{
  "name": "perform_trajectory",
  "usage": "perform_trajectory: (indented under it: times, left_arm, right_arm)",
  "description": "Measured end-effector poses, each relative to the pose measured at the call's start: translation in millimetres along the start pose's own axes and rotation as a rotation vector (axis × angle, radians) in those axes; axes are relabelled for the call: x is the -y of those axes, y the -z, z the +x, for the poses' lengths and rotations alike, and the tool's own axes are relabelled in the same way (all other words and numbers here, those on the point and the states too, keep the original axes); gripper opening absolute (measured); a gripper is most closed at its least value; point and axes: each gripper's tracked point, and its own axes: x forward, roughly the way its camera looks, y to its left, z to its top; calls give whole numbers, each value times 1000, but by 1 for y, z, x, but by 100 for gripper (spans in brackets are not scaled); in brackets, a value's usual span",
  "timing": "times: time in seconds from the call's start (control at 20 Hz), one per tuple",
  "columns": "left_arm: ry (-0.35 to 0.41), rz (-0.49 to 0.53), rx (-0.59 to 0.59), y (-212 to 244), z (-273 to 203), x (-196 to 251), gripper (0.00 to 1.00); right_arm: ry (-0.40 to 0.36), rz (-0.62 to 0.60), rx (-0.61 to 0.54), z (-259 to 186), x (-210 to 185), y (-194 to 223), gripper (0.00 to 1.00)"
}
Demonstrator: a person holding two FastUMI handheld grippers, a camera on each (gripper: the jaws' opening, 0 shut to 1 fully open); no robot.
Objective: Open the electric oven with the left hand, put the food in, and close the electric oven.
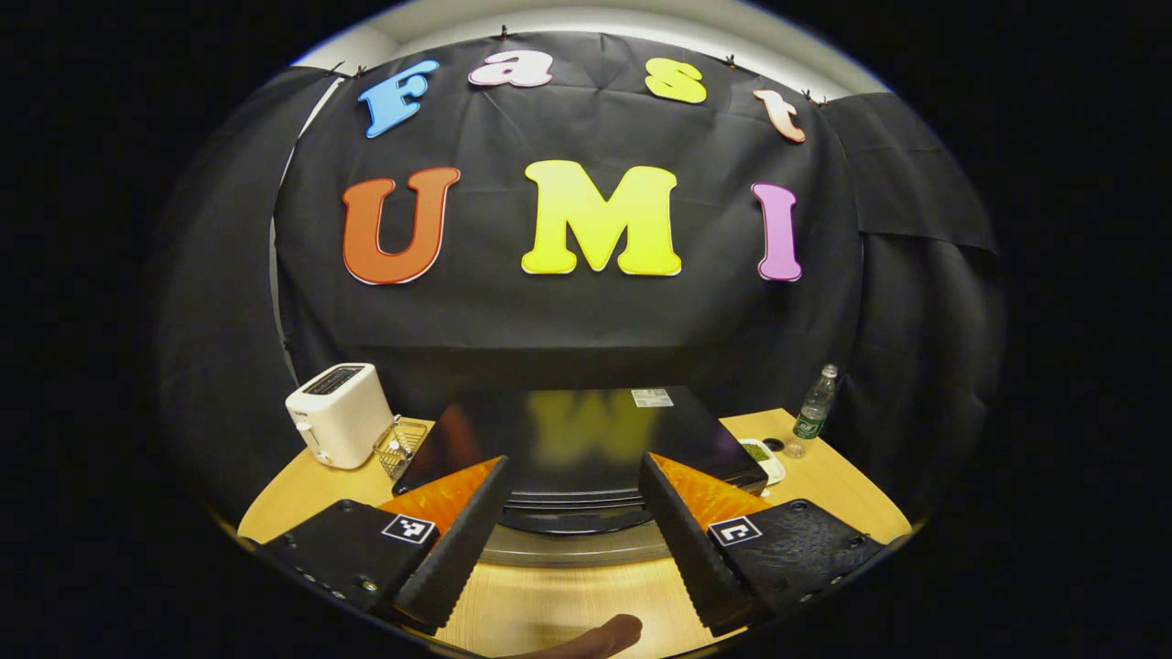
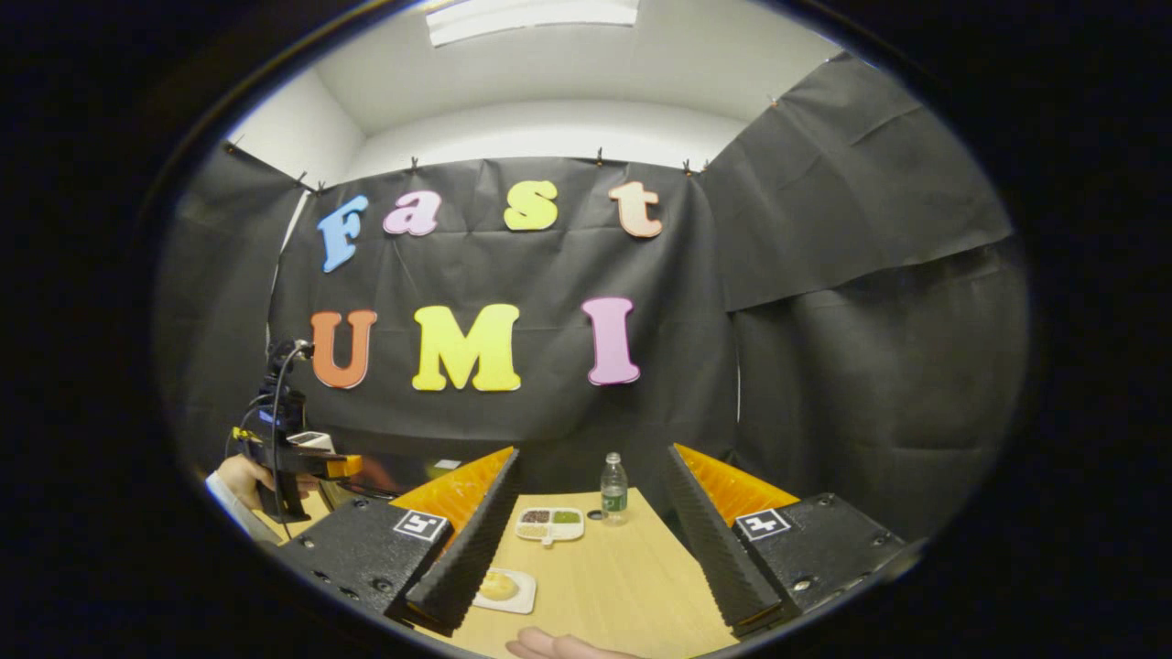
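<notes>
Walls: black cloth [image 2: 568,275] pinned across back and right | Above: white wall and ceiling, lit panel [image 2: 531,16] at top centre | Furniture: pale wooden table [image 2: 623,577] at bottom centre

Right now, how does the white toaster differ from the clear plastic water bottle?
The white toaster is opaque, boxy and squat; the clear plastic water bottle is see-through, slim and tall. The toaster stands left of the black electric oven, the bottle right. Both stand upright on the wooden table.
</notes>
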Motion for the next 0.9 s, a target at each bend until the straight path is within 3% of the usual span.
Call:
perform_trajectory:
  times: [0.05,0.25,0.4,0.5,0.55,0.9]
  left_arm:
    - [1,-3,-15,6,8,1,93]
    - [28,-15,-65,28,33,7,93]
    - [16,12,-106,44,41,5,93]
    - [21,57,-107,44,40,6,95]
    - [15,68,-122,48,39,5,94]
    - [30,69,-162,58,18,11,97]
  right_arm:
    - [2,1,-7,2,3,2,95]
    - [4,11,-14,7,12,8,99]
    - [1,24,-12,10,14,12,96]
    - [2,23,-18,11,14,13,99]
    - [1,22,-17,11,13,12,96]
    - [-9,29,-9,-1,7,6,95]
